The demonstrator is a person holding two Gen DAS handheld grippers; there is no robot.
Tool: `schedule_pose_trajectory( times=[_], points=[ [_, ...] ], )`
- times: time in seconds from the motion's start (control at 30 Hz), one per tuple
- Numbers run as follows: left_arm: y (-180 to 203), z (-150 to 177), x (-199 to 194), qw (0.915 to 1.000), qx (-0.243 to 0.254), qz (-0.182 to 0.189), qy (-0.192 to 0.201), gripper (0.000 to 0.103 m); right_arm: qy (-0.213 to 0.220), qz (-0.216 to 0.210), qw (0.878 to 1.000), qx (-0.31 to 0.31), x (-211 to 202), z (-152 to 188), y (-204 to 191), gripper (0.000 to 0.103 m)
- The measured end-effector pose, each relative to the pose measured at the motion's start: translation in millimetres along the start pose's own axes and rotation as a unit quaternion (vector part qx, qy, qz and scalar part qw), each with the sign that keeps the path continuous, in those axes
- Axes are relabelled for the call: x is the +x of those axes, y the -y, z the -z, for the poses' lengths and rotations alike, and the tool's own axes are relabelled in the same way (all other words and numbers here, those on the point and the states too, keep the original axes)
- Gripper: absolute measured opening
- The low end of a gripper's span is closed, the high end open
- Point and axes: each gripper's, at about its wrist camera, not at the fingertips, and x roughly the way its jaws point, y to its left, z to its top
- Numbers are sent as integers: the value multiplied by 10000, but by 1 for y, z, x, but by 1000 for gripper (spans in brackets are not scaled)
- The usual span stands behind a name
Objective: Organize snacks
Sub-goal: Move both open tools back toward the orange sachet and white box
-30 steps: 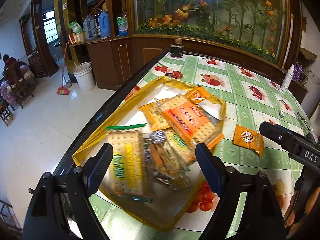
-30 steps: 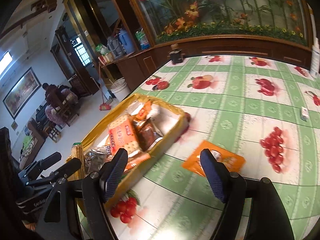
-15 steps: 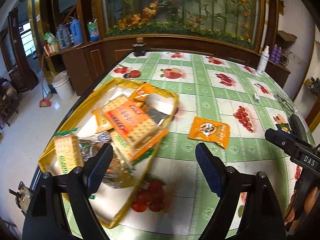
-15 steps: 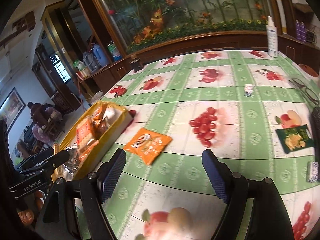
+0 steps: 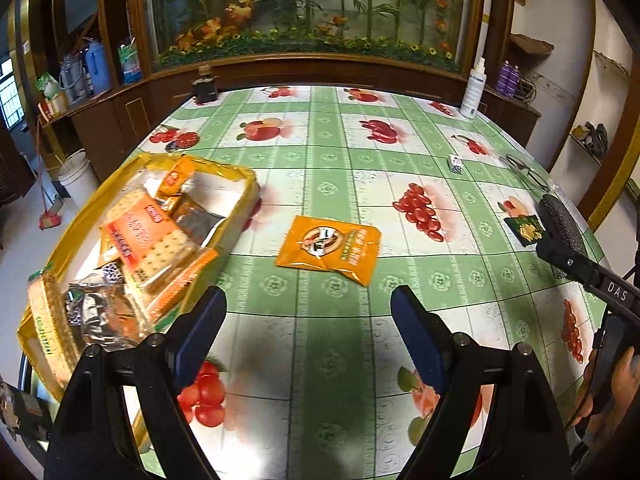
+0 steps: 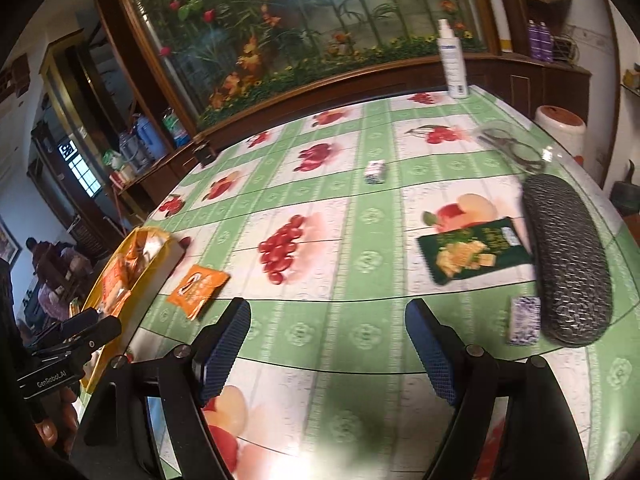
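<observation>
A: Both are released and carry nothing. The left hand-held gripper (image 5: 308, 320) hangs over the table (image 5: 332, 360), with the orange snack packet (image 5: 329, 249) at its twelve o'clock, lying flat and well apart from the yellow snack tray (image 5: 240, 200) at ten o'clock.

B: And the right hand-held gripper (image 6: 328, 336)?

A: The green cracker packet (image 6: 472, 254) lies at its one o'clock, touching the dark glasses case (image 6: 566, 260).

B: Risks?

A: I'd judge the flat packets may slide on the slick tablecloth, and a pinch there might nudge the case or the small purple packet (image 6: 524, 320) beside it.
</observation>
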Motion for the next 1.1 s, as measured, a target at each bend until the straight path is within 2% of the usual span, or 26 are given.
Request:
schedule_pose_trajectory(
  times=[0.13, 0.47, 0.57, 0.7, 0.87, 1.1],
  points=[
    [12, -2, 5, 9999, 86, 108, -34, 85, 191, 122, 9997, 38, -12, -2, 19, 82],
    [26, -13, 25, 9992, 215, 316, -125, 85, 31, 280, 9996, -5, -1, -13, 41, 82],
    [17, -8, 31, 9995, 139, 225, -185, 85, 29, 117, 9999, -49, 4, -16, 37, 82],
    [0, 2, 36, 9987, -299, 364, -215, 85, -5, -118, 9995, -280, 19, -21, 18, 82],
    [1, 5, 50, 9976, -424, 373, -409, 84, -128, -152, 9987, -472, 43, -31, 2, 82],
    [12, -4, 69, 9979, -410, 272, -429, 84, -95, -43, 9981, -613, 65, -54, -2, 85]
  ],
)
